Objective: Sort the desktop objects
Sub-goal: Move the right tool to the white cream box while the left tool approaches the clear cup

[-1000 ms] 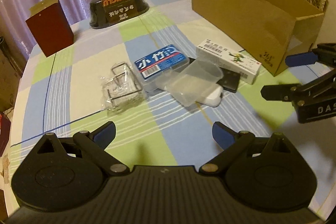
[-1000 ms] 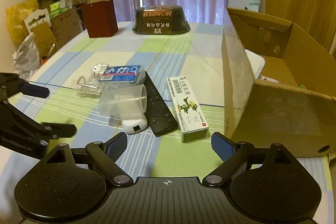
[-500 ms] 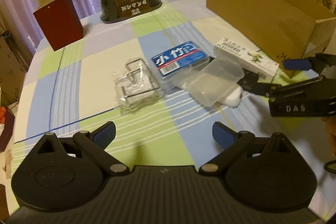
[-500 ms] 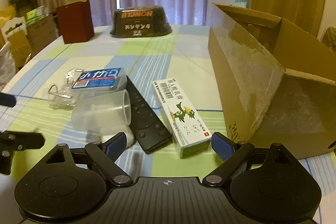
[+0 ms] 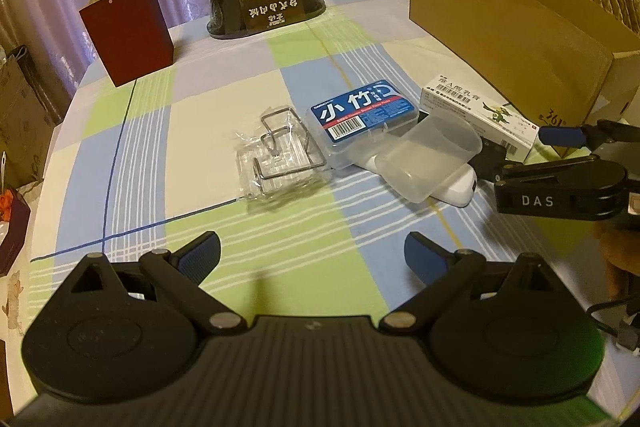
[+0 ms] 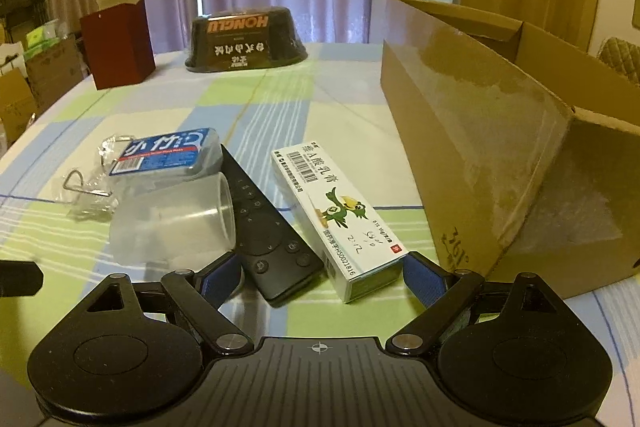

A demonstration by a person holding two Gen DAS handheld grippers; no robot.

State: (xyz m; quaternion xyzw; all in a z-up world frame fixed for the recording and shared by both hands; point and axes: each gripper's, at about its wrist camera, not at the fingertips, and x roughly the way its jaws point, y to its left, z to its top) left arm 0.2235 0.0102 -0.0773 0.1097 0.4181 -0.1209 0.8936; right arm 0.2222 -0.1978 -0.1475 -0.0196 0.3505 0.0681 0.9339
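Note:
A small pile lies mid-table: a wire rack in clear wrap [image 5: 280,155], a blue-labelled plastic case [image 5: 364,115], a clear plastic cup on its side [image 5: 432,155], a white device under the cup [image 5: 456,187], a black remote [image 6: 272,227] and a white medicine box [image 6: 340,223]. My right gripper [image 6: 322,277] is open, its fingertips either side of the near ends of the remote and medicine box. My left gripper [image 5: 312,257] is open over bare cloth, short of the pile. The right gripper [image 5: 560,163] shows at the right edge of the left wrist view.
An open cardboard box [image 6: 500,131] stands right of the pile. At the far side stand a dark red carton [image 5: 128,31] and a black wrapped bowl pack [image 5: 264,3]. A checked cloth [image 5: 192,131] covers the round table. Cartons and bags crowd the floor at left.
The right gripper has moved forward and down toward the pile; the remote and medicine box ends now lie between its fingertips. The left gripper shifted slightly closer to the pile. Both stayed open.

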